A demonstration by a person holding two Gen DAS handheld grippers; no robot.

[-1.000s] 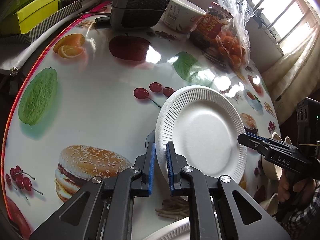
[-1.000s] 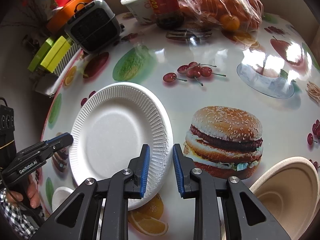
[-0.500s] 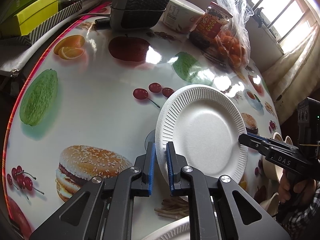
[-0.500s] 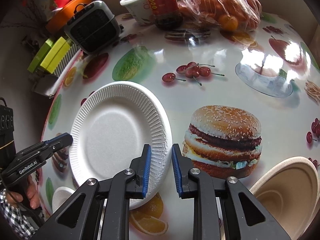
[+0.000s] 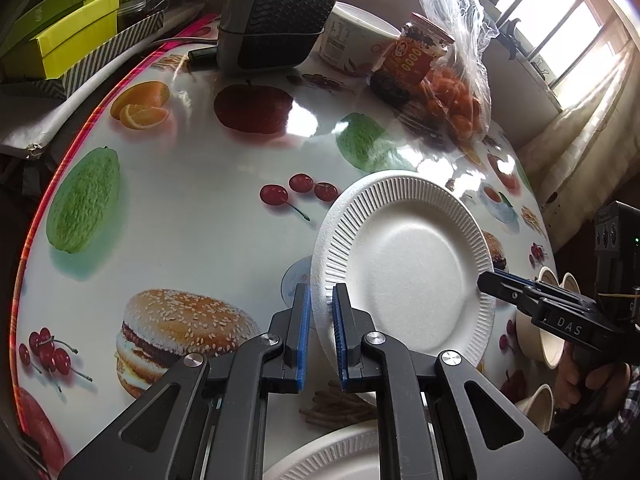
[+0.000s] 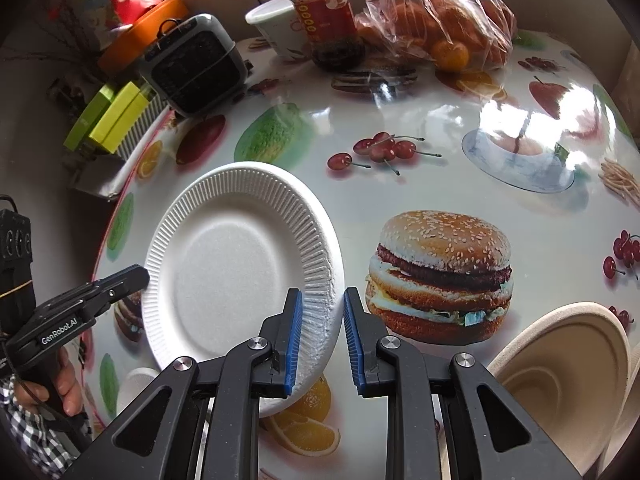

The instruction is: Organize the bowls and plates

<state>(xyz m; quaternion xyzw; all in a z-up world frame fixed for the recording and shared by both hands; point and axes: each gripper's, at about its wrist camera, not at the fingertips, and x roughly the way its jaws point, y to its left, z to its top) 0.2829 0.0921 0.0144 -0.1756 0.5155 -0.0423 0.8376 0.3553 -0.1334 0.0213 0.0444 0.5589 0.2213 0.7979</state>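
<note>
Two tongs meet on one white paper plate (image 5: 412,268), held tilted above the bench (image 5: 192,208) near its front edge. The left tongs (image 5: 319,334) pinch its rim; the right tongs (image 6: 320,336) stand released, rim between the jaws. Left to do: a second plate (image 5: 332,456) below and the tan bowls (image 6: 560,372) at the right edge look unstacked.

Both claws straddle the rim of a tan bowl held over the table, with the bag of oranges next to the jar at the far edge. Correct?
Not the tan bowl: it sits apart at lower right in the right wrist view. The left claw and right claw straddle the white paper plate. The bag of oranges is next to the jar.
</note>
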